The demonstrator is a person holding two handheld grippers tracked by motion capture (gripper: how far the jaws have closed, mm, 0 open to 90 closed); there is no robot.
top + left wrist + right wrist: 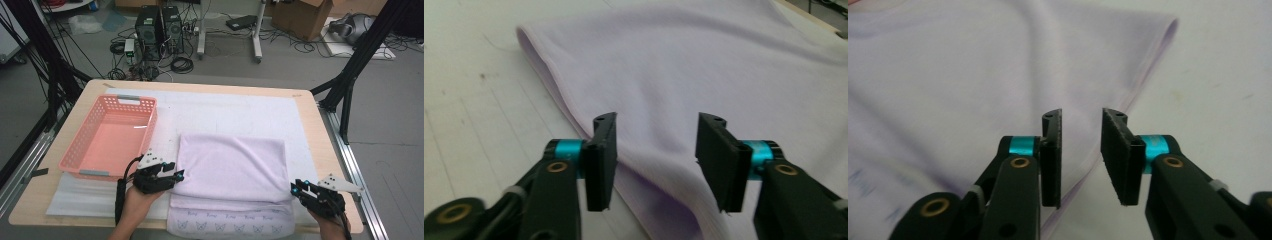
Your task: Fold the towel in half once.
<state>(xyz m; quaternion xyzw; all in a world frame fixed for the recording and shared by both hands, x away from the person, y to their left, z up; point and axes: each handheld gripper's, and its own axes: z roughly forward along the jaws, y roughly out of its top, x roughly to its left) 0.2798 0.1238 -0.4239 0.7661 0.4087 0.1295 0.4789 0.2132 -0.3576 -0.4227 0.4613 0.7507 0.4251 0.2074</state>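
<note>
A pale lilac towel (231, 165) lies folded on the white mat, its near layer printed with small butterflies. My left gripper (179, 174) hovers at the towel's left edge, jaws apart, nothing between the pads; in the left gripper view the left gripper (656, 152) looks over the fold (554, 75). At the towel's near right corner sits my right gripper (293, 187), also open. In the right gripper view the right gripper (1081, 150) has a narrow gap over the towel's edge (1148, 65), and no cloth is pinched.
A pink perforated basket (70, 160) stands empty at the left of the table. The white mat (240, 107) covers most of the wooden tabletop (320, 135). Beyond the far edge are computer towers, cables and black frame legs.
</note>
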